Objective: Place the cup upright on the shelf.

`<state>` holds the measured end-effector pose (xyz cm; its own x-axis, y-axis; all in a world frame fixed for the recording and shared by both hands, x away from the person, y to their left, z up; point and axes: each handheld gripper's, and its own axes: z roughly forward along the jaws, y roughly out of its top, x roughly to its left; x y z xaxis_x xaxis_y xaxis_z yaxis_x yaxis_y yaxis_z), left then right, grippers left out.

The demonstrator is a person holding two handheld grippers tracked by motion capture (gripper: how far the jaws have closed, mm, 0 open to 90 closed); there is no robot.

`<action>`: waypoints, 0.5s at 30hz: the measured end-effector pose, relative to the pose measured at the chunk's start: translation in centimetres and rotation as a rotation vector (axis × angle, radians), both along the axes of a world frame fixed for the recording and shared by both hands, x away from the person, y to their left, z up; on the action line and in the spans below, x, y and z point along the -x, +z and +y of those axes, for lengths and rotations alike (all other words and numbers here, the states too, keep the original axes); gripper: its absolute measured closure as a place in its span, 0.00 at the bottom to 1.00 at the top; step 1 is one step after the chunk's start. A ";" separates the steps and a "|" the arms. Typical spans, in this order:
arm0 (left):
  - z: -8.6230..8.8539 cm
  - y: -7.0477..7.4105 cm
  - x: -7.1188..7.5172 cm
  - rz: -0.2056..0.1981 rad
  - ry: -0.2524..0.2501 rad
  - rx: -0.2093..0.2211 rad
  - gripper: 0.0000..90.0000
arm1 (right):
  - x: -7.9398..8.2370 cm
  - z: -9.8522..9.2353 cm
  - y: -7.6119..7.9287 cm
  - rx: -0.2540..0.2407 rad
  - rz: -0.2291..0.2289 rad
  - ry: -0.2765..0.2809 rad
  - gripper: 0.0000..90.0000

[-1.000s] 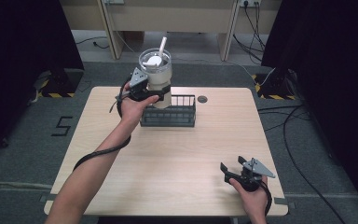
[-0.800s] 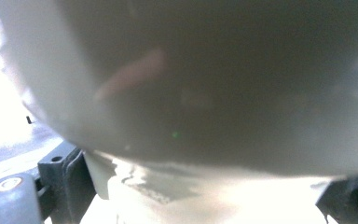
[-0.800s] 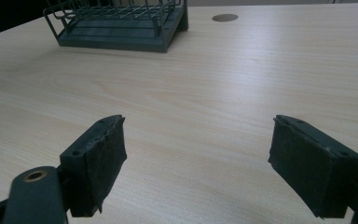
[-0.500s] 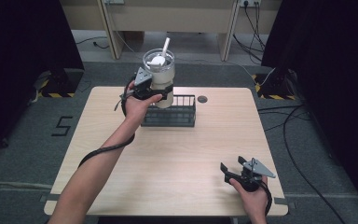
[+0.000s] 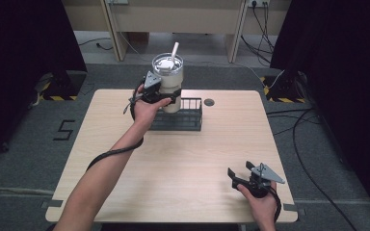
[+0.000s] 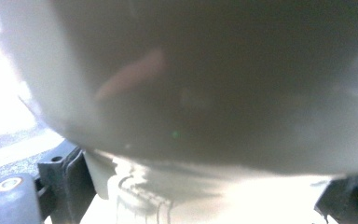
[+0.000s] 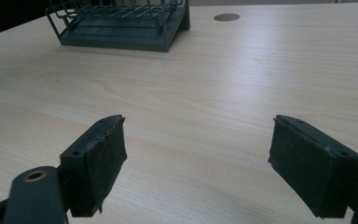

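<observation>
left gripper [image 5: 166,94] has its jaws clamped round the lower body of the tumbler [image 5: 167,79], gripped low so the lid and straw [image 5: 174,50] stay upright and clear. the cup hangs just above the rack [image 5: 178,115], which sits right under the jaws, likely where it is going or coming from. right gripper [image 5: 241,175] rests near the table [image 5: 183,163] edge, jaws spread wide, nothing between them, well apart from the rack ahead. no brand or lettering readable on the cup; close up it's a blur.
</observation>
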<state>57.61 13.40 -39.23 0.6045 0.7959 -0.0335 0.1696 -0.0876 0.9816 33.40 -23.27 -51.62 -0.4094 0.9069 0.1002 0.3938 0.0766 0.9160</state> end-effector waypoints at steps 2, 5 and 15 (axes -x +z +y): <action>-0.1 -0.2 -0.1 0.004 0.002 0.003 0.11 | 0.0 0.0 0.0 -0.005 0.003 0.001 0.21; -0.2 -0.3 -0.2 0.010 0.004 0.004 0.11 | 0.0 0.1 0.0 -0.005 0.003 0.001 0.21; -0.4 -1.6 -0.6 0.038 0.011 0.001 0.11 | 0.1 0.1 0.0 -0.003 0.003 0.002 0.21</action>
<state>58.16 13.04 -40.81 0.5937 0.8027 -0.0567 0.2076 -0.0847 0.9745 33.35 -23.20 -51.62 -0.4108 0.9058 0.1041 0.3963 0.0746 0.9151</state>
